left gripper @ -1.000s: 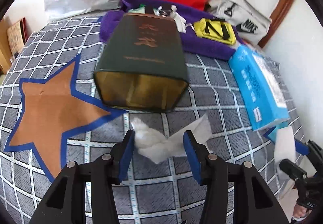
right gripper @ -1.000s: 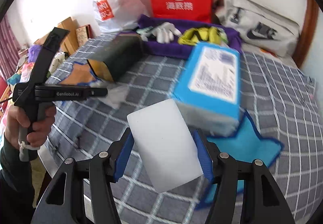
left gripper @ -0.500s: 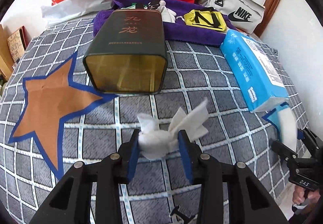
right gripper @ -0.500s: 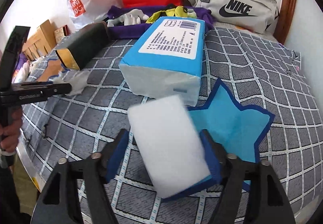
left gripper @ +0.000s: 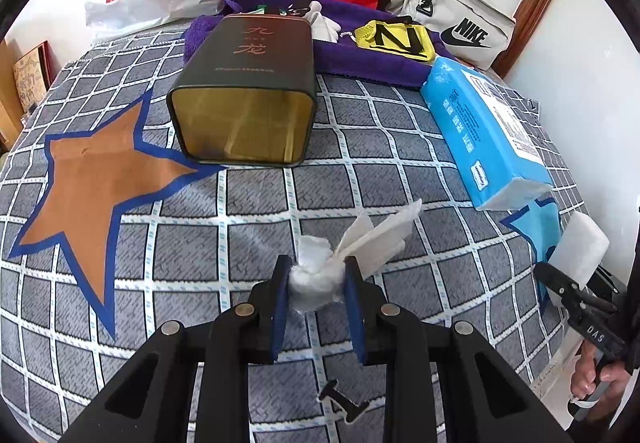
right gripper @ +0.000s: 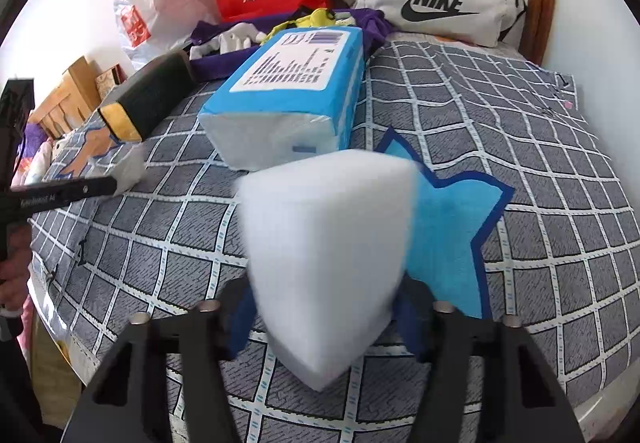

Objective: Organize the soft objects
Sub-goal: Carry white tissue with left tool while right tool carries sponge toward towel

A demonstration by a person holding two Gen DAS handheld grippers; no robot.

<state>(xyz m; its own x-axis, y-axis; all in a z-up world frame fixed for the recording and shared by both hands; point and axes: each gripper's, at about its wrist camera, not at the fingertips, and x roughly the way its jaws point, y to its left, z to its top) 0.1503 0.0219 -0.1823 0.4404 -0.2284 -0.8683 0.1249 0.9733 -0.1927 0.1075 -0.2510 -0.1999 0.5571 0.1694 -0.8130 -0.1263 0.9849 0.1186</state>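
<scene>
A crumpled white tissue (left gripper: 376,239) is pinched between the blue pads of my left gripper (left gripper: 318,271), just above the checked bedspread (left gripper: 240,227); the jaws are still closing on it and its loose end fans out to the right. My right gripper (right gripper: 324,323) holds a white sponge block (right gripper: 324,243), blurred and tilted, above the blue star patch (right gripper: 448,227); its jaws are closing too. In the left wrist view the sponge (left gripper: 582,247) sticks out of the right gripper (left gripper: 568,275) at the bed's right edge. The tissue (right gripper: 130,167) also shows far left in the right wrist view.
A dark green tin (left gripper: 248,83) lies on its side, open end toward me, beside an orange star patch (left gripper: 92,183). A blue tissue pack (left gripper: 480,123) lies to the right. Behind are a purple towel (left gripper: 360,59) with a yellow pouch (left gripper: 396,39), plus red, white and grey bags.
The left jaws have closed in on the tissue and bunched it up. The right gripper has carried the sponge down over the blue star and rolled it.
</scene>
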